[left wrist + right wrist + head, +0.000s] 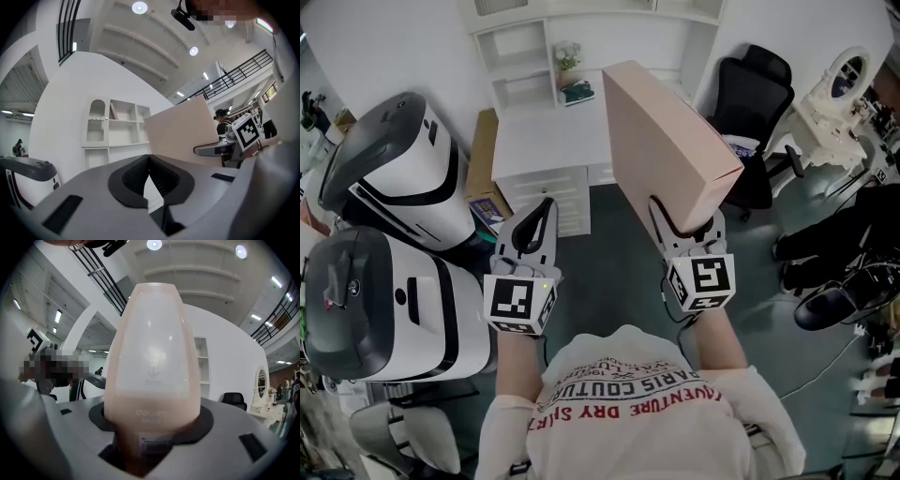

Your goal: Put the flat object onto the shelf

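Note:
A flat pale pink box stands on edge in the air, its near end clamped in my right gripper, which is shut on it. In the right gripper view the box fills the middle between the jaws and hides what lies ahead. My left gripper is shut and empty, held beside the box to its left; in the left gripper view its pads meet and the box shows to the right. The white shelf unit stands against the far wall above a white desk.
Two large white and grey machines stand at the left. A black office chair is right of the desk, with a white vanity mirror and cables further right. A small plant sits in the shelf.

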`<control>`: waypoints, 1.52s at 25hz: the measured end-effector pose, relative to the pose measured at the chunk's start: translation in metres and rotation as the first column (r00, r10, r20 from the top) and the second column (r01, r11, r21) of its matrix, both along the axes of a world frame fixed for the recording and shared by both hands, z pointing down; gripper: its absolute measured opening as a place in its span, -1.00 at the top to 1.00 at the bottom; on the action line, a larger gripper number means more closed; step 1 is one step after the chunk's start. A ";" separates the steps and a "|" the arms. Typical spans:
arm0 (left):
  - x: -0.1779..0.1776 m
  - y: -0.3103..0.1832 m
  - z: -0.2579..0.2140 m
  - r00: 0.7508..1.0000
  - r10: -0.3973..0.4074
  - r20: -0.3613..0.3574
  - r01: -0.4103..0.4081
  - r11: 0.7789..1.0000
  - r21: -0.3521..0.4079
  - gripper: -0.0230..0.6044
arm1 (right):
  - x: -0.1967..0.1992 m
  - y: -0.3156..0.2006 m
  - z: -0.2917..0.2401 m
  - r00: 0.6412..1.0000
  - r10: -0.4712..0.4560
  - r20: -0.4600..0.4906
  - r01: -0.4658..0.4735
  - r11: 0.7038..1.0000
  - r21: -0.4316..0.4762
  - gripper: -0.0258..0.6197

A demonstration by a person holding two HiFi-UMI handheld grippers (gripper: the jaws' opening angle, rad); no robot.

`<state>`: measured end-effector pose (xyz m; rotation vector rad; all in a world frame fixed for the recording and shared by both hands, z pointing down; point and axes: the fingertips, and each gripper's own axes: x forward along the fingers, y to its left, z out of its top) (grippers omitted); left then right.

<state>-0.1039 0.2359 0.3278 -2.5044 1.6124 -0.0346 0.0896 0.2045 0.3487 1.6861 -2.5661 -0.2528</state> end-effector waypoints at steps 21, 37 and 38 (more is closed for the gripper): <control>-0.017 -0.130 0.012 0.993 -0.117 0.011 0.117 0.993 -0.009 0.88 | -0.010 -0.162 0.020 0.994 -0.081 0.077 0.085 0.995 -0.054 -0.01; 0.057 -0.335 0.011 0.979 -0.202 0.021 0.203 0.979 -0.012 0.88 | 0.057 -0.387 0.011 0.984 -0.174 0.029 0.175 0.984 -0.045 -0.01; 0.059 -0.343 0.013 0.979 -0.203 0.026 0.204 0.979 -0.017 0.88 | 0.059 -0.397 0.010 0.984 -0.175 0.025 0.176 0.983 -0.043 -0.01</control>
